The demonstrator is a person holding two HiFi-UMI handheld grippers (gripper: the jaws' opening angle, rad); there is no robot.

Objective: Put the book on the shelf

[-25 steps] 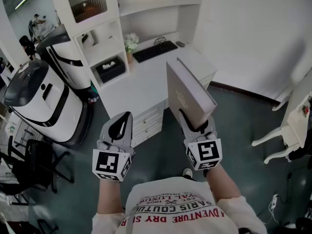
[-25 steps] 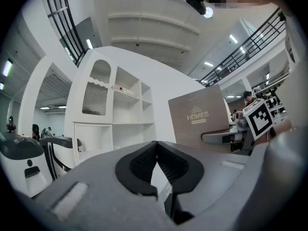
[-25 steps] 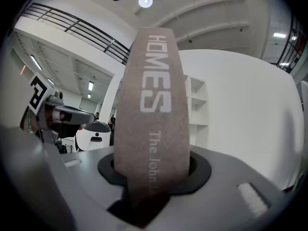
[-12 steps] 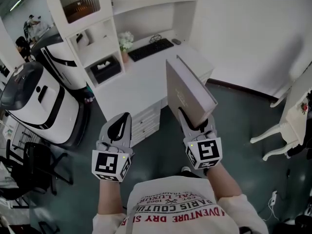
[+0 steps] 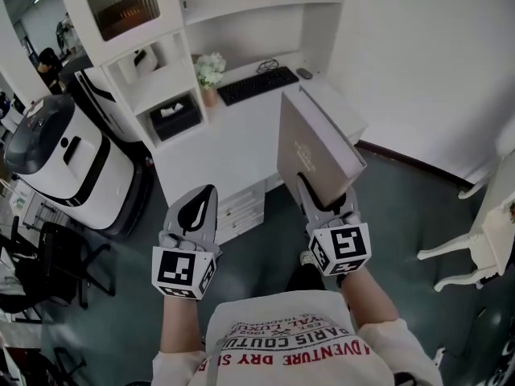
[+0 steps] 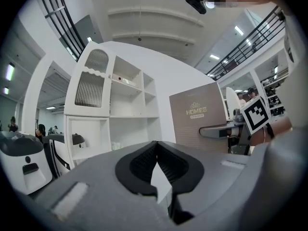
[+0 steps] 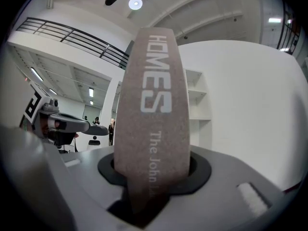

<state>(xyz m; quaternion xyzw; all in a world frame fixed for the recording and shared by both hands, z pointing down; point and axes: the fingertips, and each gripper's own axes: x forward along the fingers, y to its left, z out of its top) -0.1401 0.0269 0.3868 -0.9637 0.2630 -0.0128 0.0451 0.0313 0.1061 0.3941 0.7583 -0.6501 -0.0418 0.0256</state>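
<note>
Lettering on my shirt (image 5: 294, 340) fills the bottom centre of the head view, and just above it my two grippers reach forward side by side. My left gripper (image 5: 207, 193), left of centre, has its fingers pressed together at the tips with nothing between them. My right gripper (image 5: 324, 202), right of centre, has its fingers clamped on the lower end of the book (image 5: 310, 147). The book is a tan hardback that stands up on edge from the grip and is tilted away from me. In the frame it overlaps the right end of the white desk (image 5: 233, 151), with dark floor (image 5: 402, 199) to its right. In the right gripper view its spine faces the camera, printed HOMES. Beyond, in the upper middle of the head view, a black keyboard (image 5: 257, 85) lies on the desk beside a small plant (image 5: 209, 71). The white shelf (image 5: 137, 40) unit rises at the upper left, with a dark box (image 5: 173, 119) in its lowest cubby. A white, black-trimmed machine (image 5: 60, 155) stands at the far left.
</note>
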